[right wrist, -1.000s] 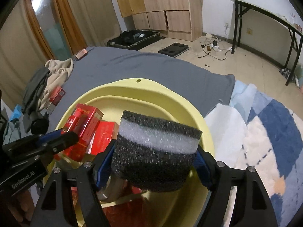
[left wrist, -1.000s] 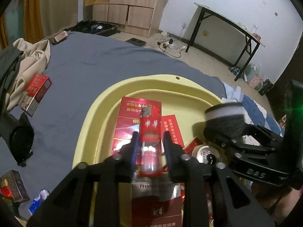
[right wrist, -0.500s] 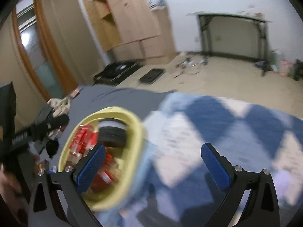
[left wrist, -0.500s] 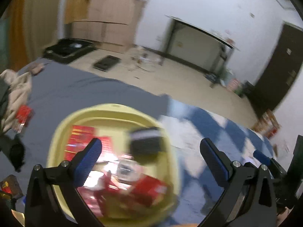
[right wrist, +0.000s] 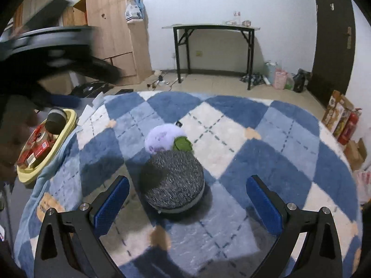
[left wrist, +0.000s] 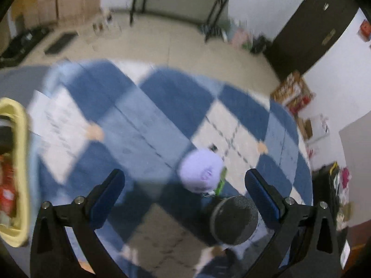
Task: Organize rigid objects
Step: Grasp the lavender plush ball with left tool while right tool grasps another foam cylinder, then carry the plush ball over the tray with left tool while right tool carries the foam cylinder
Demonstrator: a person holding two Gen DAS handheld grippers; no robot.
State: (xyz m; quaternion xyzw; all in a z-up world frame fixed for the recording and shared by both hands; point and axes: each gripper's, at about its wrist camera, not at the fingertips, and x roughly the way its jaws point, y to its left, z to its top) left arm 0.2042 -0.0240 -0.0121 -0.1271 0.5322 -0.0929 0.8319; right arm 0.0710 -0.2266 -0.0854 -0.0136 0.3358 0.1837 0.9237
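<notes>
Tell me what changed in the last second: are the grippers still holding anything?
No. The left gripper let go of the red box, the right gripper released its foam roll; both now open, swung off the yellow basin toward another foam disc on the checkered blanket. The basin stayed put.

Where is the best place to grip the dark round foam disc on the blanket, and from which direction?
Probably the disc's curved side wall, across its width, coming from above with the open right gripper. It lies flat and low on the blanket.
</notes>
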